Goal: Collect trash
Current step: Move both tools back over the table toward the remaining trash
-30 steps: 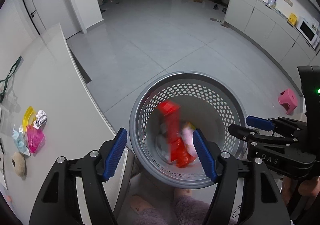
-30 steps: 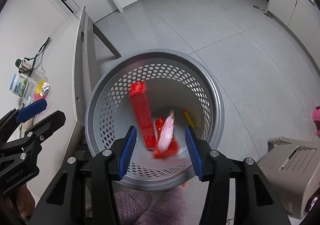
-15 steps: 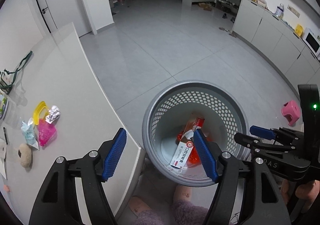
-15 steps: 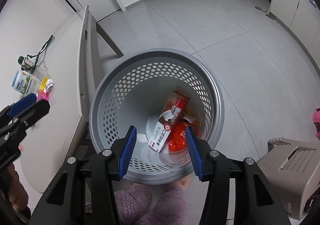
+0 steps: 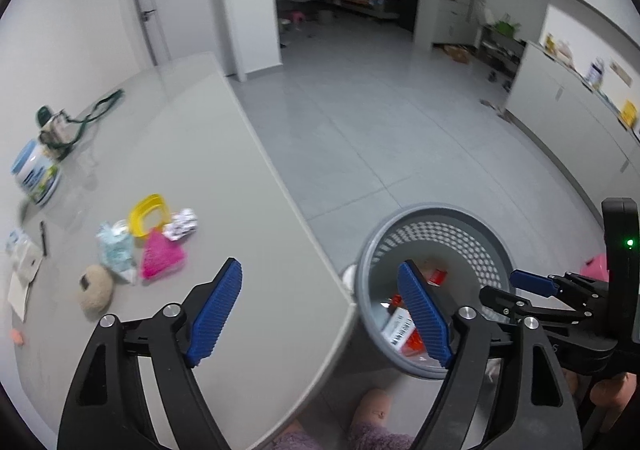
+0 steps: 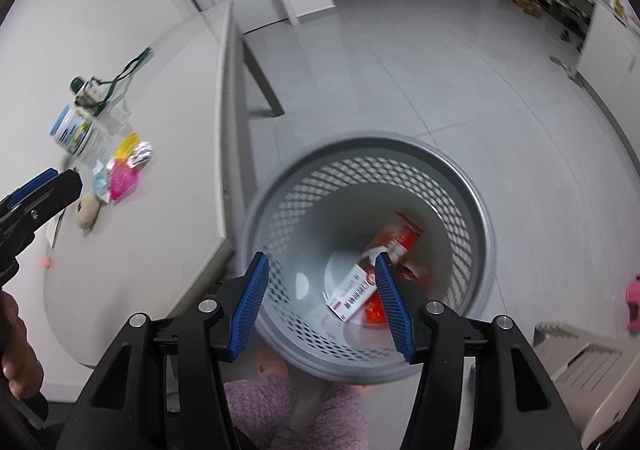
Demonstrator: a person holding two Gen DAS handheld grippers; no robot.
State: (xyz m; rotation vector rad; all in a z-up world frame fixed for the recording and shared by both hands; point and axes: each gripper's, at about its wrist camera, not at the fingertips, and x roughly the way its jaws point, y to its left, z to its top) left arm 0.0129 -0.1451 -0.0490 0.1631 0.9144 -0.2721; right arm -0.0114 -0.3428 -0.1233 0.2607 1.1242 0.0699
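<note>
A grey perforated waste basket (image 6: 460,185) stands on the floor beside the table; it also shows in the left wrist view (image 5: 436,211). Inside lie a red-and-white box (image 6: 360,286) and red wrappers (image 6: 374,308). My right gripper (image 6: 320,304) is open and empty above the basket's near rim. My left gripper (image 5: 320,308) is open and empty over the table's near corner. On the table (image 5: 192,153) lie a pink packet (image 5: 162,260), a yellow ring (image 5: 148,213), a crumpled foil wrapper (image 5: 182,223), a pale blue packet (image 5: 116,252) and a beige ball (image 5: 95,290).
A blue-lidded tub (image 5: 36,173), a green-corded item (image 5: 56,127) and papers (image 5: 24,274) sit at the table's left. A beige step stool (image 6: 580,374) stands right of the basket. A pink stool (image 5: 598,266) is on the floor. Slippered feet (image 6: 296,410) are below.
The red box and wrappers fell into the basket and came to rest. Both grippers have swung left, the left one from over the basket to over the table corner.
</note>
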